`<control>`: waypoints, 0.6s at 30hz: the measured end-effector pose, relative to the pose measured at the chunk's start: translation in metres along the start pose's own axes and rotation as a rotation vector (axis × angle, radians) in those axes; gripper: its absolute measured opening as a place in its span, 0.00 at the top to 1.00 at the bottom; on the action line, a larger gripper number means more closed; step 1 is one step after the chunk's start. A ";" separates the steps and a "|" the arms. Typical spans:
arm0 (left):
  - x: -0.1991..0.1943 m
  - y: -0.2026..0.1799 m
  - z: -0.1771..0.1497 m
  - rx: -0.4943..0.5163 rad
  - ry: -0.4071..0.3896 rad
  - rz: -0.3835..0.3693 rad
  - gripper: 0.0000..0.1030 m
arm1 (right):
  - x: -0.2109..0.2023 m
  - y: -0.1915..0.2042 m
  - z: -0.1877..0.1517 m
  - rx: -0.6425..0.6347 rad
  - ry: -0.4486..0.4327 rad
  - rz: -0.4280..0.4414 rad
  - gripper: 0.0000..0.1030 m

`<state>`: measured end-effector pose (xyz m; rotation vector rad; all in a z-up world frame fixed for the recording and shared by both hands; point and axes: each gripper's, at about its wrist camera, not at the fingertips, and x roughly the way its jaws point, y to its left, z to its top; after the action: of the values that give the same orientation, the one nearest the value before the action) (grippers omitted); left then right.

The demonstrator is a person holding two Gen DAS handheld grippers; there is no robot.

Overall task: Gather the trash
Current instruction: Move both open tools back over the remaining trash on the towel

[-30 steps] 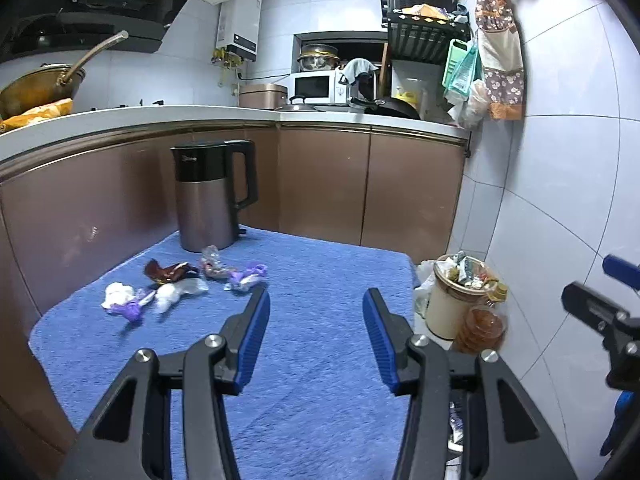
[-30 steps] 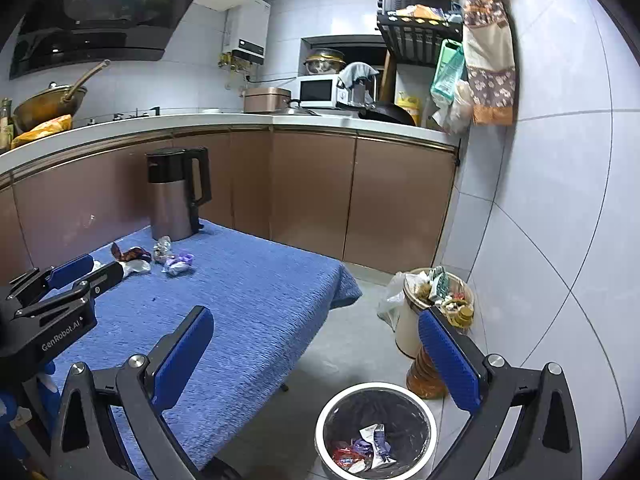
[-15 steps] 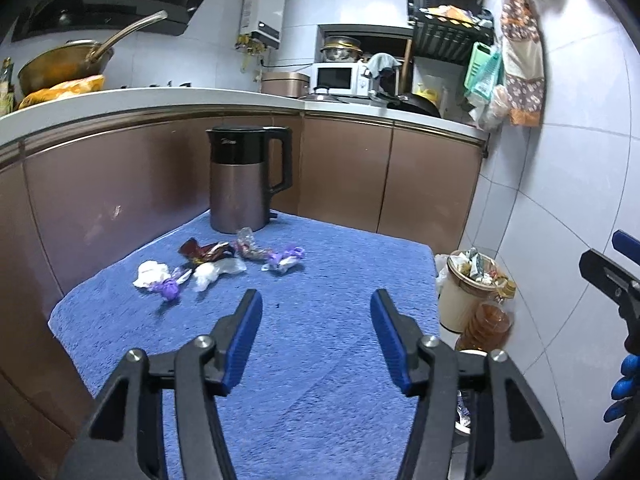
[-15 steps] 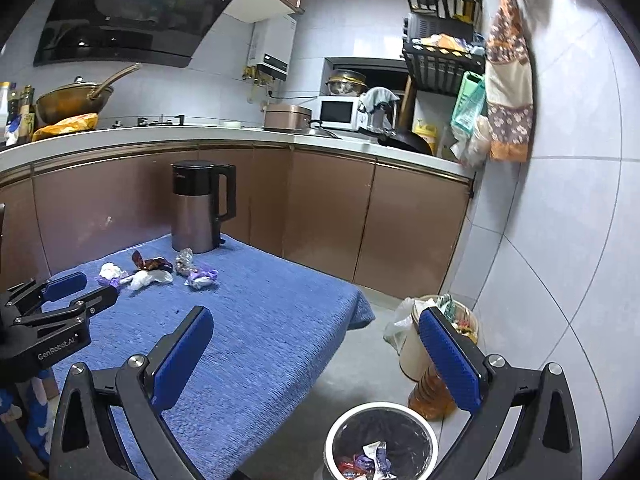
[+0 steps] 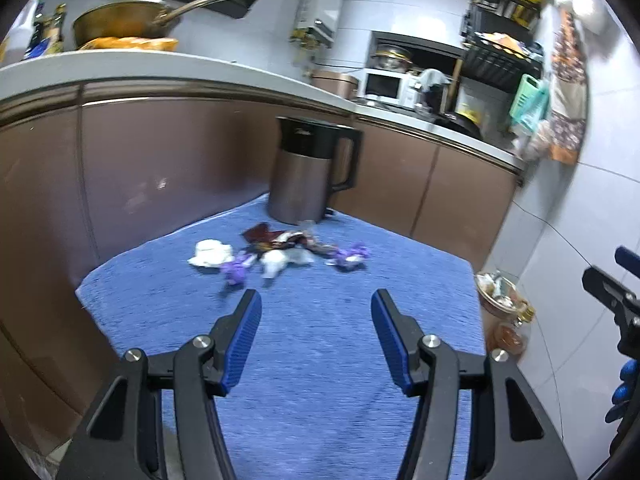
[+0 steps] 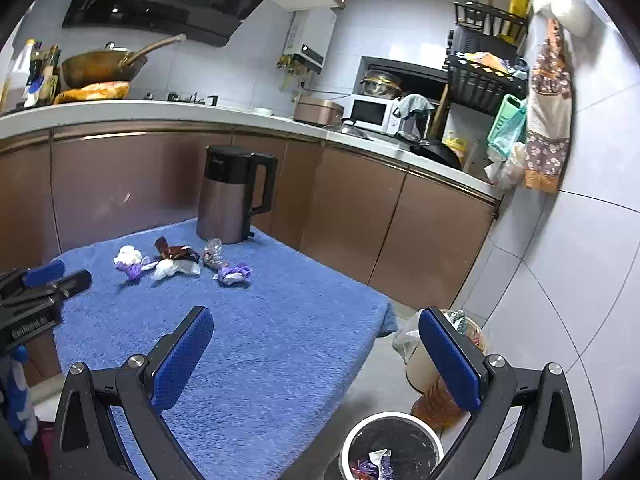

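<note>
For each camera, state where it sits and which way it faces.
Left wrist: on the left hand-held gripper, jaws open, aimed over the blue cloth at the wrappers and kettle; right hand-held gripper at the right edge.
Right wrist: on the right hand-held gripper, jaws open, facing the same cloth corner and the floor bin; left hand-held gripper at the left edge.
Shared: cloth, wrappers, kettle, counter.

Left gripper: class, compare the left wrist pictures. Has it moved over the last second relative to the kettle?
Yes. The left gripper has moved nearer the kettle and wrappers, which now look larger and more central between its fingers.
</note>
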<state>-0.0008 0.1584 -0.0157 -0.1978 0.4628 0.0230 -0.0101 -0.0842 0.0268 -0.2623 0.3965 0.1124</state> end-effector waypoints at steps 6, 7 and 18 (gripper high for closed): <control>0.001 0.033 -0.003 -0.053 0.007 0.027 0.46 | 0.012 0.015 0.004 -0.012 0.031 0.016 0.00; 0.002 0.036 -0.003 -0.059 0.012 0.028 0.46 | 0.013 0.016 0.005 -0.015 0.032 0.016 0.00; 0.011 0.049 -0.007 -0.076 0.037 0.027 0.46 | 0.012 0.006 0.024 -0.013 0.001 0.013 0.00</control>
<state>0.0028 0.2052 -0.0365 -0.2673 0.5015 0.0632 0.0083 -0.0715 0.0420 -0.2725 0.3984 0.1279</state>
